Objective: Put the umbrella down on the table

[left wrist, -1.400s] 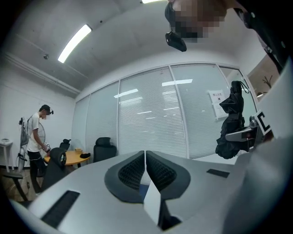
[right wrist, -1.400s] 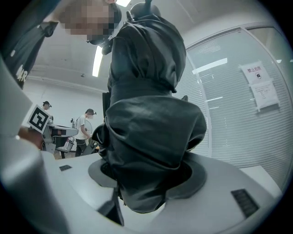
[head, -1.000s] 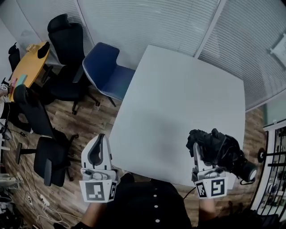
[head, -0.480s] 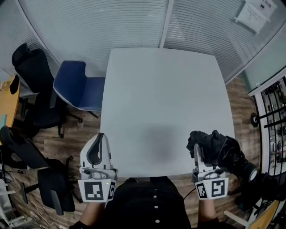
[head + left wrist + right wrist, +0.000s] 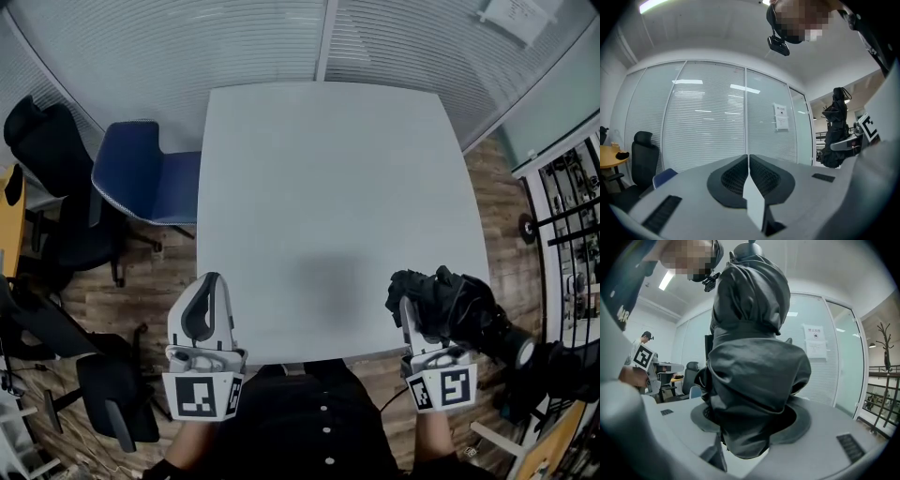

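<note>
A folded black umbrella (image 5: 461, 309) hangs over the near right corner of the white table (image 5: 328, 187), its handle end sticking out to the right past the edge. My right gripper (image 5: 409, 317) is shut on its bunched fabric. In the right gripper view the umbrella (image 5: 752, 357) stands upright between the jaws and fills the middle, hiding most of the right gripper (image 5: 749, 430). My left gripper (image 5: 205, 302) is at the table's near left edge, shut and holding nothing. In the left gripper view, the left gripper (image 5: 748, 161) shows its pads pressed together.
A blue chair (image 5: 141, 178) stands at the table's left side. Black office chairs (image 5: 42, 150) (image 5: 112, 403) sit further left on the wooden floor. Glass walls with blinds (image 5: 281, 37) close off the far side. A dark metal rack (image 5: 574, 225) is at the right.
The view has swung round so the table now sits square in front and the blue chair is further left. Both grippers keep their places in the picture; the umbrella stays gripped.
</note>
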`<state>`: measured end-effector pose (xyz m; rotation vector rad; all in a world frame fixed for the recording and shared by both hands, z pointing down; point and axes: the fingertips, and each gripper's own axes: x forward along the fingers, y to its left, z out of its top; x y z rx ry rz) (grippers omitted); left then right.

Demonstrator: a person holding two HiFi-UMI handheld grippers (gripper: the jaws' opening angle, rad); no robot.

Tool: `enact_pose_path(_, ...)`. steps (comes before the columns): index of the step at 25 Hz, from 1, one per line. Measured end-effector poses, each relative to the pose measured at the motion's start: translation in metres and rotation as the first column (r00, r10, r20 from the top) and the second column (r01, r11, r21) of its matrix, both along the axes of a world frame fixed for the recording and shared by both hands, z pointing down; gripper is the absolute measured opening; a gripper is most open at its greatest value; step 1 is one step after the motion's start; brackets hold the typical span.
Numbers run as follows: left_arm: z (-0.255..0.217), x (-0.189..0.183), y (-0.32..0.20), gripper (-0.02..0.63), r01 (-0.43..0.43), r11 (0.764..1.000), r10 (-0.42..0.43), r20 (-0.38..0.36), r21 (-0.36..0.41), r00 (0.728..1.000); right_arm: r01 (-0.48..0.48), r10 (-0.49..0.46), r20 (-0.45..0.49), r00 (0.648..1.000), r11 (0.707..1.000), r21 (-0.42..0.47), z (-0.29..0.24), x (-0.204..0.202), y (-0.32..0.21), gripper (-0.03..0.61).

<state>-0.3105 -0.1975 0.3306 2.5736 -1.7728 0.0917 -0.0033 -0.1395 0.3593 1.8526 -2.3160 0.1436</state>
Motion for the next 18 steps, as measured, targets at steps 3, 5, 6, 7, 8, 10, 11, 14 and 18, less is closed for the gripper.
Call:
enact_pose_path(3,0.008,-0.004,0.001,0.023,0.02,1.0,-0.02,0.004,-0.024,1.0,0.036,-0.036,-0.006,0.999,0.999,-0.041,0.017,-0.006,-0.01,0.27)
enact_pose_path(5,0.016,-0.005,0.002,0.023,0.029,0.999,-0.028,0.009,-0.046,1.0,0.067,-0.067,-0.001,0.998,0.995,-0.075,0.031,-0.012,-0.016,0.268)
enact_pose_path(6,0.02,-0.005,0.003,0.023,0.032,0.998,-0.031,0.014,-0.057,0.999,0.081,-0.08,0.006,0.997,0.992,-0.093,0.04,-0.015,-0.02,0.268)
enact_pose_path(7,0.023,-0.004,0.004,0.023,0.035,0.997,-0.034,0.018,-0.067,0.999,0.093,-0.092,0.015,0.996,0.989,-0.114,0.049,-0.017,-0.024,0.267)
enact_pose_path(8,0.026,-0.003,0.005,0.023,0.038,0.996,-0.036,0.022,-0.077,0.999,0.103,-0.101,0.025,0.995,0.985,-0.135,0.059,-0.019,-0.027,0.267)
enact_pose_path(10,0.031,-0.002,0.007,0.023,0.044,0.994,-0.042,0.029,-0.098,0.999,0.116,-0.111,0.039,0.993,0.977,-0.179,0.08,-0.022,-0.032,0.265)
enact_pose_path(11,0.034,-0.001,0.009,0.023,0.045,0.993,-0.042,0.031,-0.108,0.999,0.12,-0.114,0.04,0.993,0.972,-0.201,0.091,-0.023,-0.034,0.265)
enact_pose_path(14,0.042,0.005,0.012,0.023,0.036,0.991,-0.031,0.04,-0.129,0.999,0.124,-0.118,0.042,0.992,0.958,-0.259,0.122,-0.024,-0.04,0.264)
enact_pose_path(18,0.052,0.01,0.012,0.023,0.035,0.988,-0.027,0.051,-0.152,0.998,0.12,-0.102,0.068,0.992,0.924,-0.363,0.165,-0.024,-0.046,0.264)
